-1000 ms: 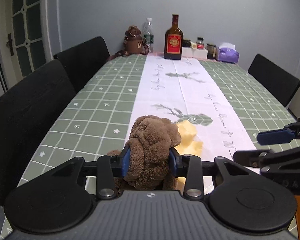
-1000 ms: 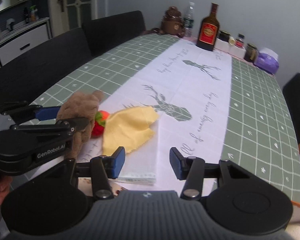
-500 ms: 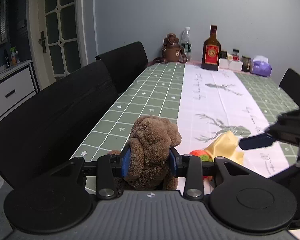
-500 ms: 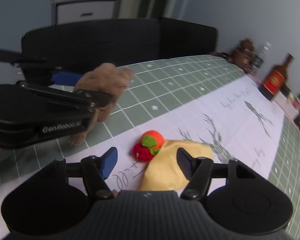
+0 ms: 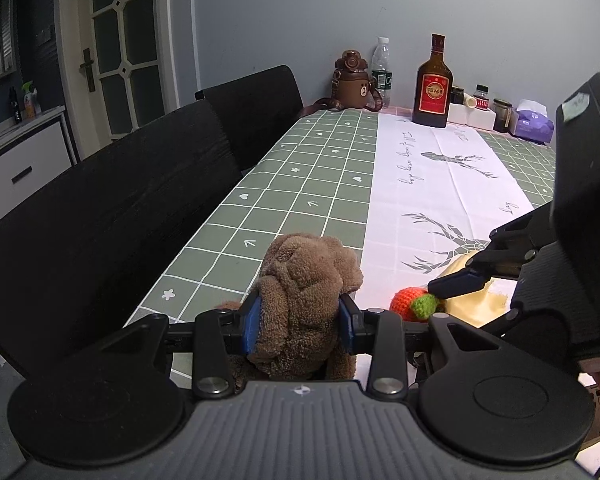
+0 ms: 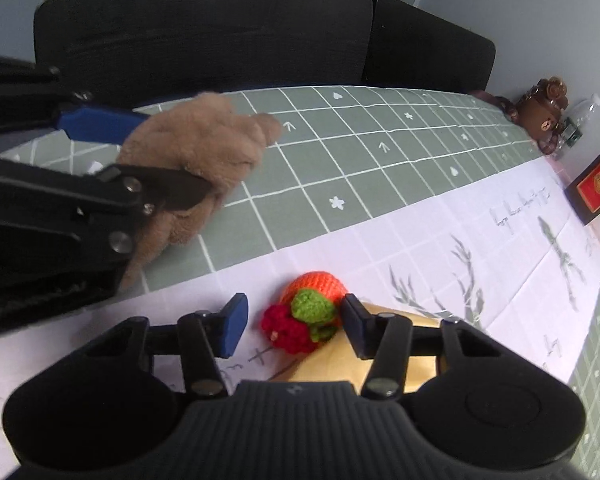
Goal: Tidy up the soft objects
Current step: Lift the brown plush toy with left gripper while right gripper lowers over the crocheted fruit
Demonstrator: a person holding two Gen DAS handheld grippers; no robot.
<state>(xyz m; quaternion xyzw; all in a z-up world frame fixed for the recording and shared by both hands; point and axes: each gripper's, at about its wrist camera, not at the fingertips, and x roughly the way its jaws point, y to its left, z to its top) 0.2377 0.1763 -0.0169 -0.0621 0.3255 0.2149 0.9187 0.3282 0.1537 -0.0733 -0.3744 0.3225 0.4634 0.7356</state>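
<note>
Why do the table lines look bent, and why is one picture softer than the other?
Left wrist view: sharp but dim, and the fisheye lens bows the tablecloth grid and door frame. Right wrist view: brighter, tilted and slightly smeared, so the brown plush toy and crocheted toy look soft; dark corners come from the round lens.

No legible text (bottle (image 5: 432, 82) label too small).
</note>
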